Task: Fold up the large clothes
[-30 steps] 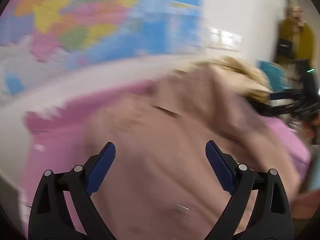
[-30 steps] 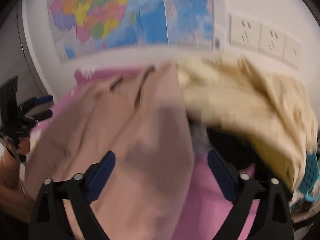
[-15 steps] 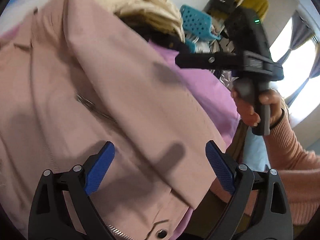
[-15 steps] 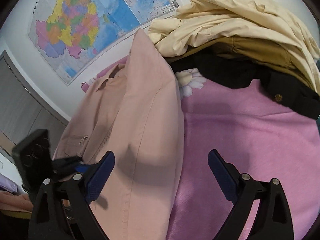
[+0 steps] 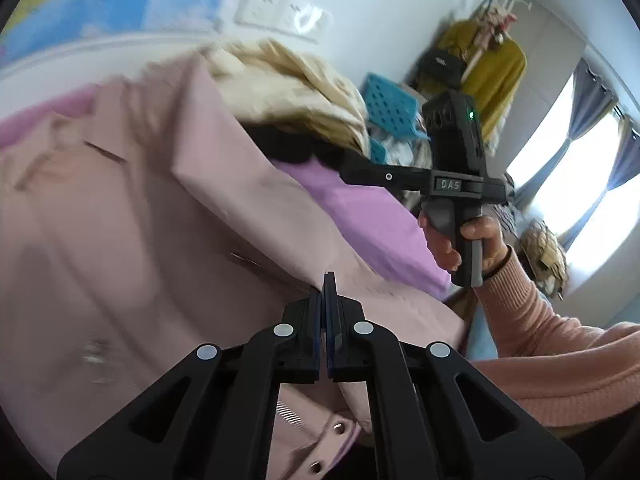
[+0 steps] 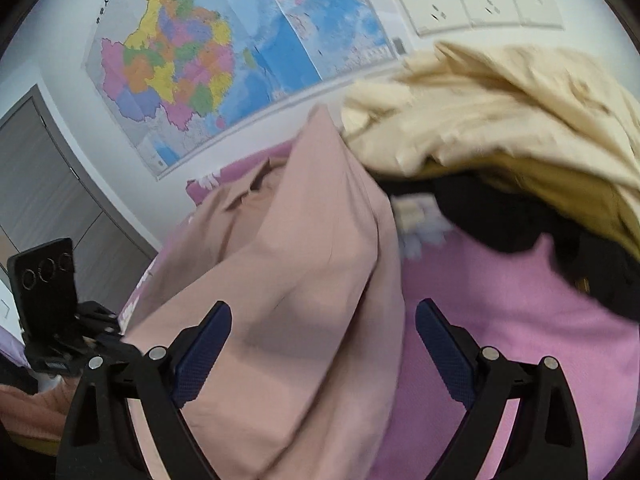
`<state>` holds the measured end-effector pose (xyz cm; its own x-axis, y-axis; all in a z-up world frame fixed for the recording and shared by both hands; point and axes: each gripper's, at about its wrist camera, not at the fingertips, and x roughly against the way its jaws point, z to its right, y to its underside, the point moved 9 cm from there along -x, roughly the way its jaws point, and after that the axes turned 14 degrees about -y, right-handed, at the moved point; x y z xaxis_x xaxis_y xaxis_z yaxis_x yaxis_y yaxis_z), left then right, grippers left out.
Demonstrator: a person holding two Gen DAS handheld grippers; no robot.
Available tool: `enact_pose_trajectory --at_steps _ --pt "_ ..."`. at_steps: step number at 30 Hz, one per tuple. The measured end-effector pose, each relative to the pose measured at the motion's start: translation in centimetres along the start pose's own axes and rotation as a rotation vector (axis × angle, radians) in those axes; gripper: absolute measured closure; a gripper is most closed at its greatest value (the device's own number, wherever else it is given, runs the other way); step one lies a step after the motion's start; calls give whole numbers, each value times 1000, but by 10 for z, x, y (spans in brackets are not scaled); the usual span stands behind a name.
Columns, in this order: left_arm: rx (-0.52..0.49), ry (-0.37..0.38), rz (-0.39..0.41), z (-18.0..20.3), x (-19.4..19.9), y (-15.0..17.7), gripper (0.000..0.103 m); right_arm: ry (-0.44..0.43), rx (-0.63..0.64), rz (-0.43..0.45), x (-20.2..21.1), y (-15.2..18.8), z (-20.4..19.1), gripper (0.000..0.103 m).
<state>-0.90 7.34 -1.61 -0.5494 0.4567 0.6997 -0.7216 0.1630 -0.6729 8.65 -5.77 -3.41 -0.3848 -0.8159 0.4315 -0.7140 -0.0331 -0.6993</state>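
jacket, dusty pink, lies on the purple bedspread; left gripper clenched empty above it, right gripper released over its folded edge.

A dusty-pink jacket lies partly folded on the pink bedcover, collar toward the wall.

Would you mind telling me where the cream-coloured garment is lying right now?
In the right wrist view the cream-coloured garment is heaped at upper right, below the wall sockets, on top of a black garment and beside the pink jacket.
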Motion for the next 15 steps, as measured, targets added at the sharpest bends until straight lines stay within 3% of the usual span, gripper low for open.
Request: enact_pose_trajectory --at_steps 3,5,8,11,12,14,15 --pt "7 -124 49 -43 24 -16 101 55 77 1 -20 -32 -8 12" --pt "26 -167 52 -64 30 -19 100 99 126 -11 -42 -56 -10 12" --pt "10 -299 33 -94 26 -18 99 166 142 -43 -79 -86 -4 12" --pt "39 -301 -5 -112 18 -8 85 232 123 -77 -112 -105 12 12" --pt "49 -292 -19 -114 17 -3 71 253 128 -90 -122 -109 16 12" --pt "62 -279 -40 -119 11 7 60 301 145 -142 -143 -113 26 13" --pt "69 -267 -53 -118 7 10 52 330 150 -163 -149 -112 32 25"
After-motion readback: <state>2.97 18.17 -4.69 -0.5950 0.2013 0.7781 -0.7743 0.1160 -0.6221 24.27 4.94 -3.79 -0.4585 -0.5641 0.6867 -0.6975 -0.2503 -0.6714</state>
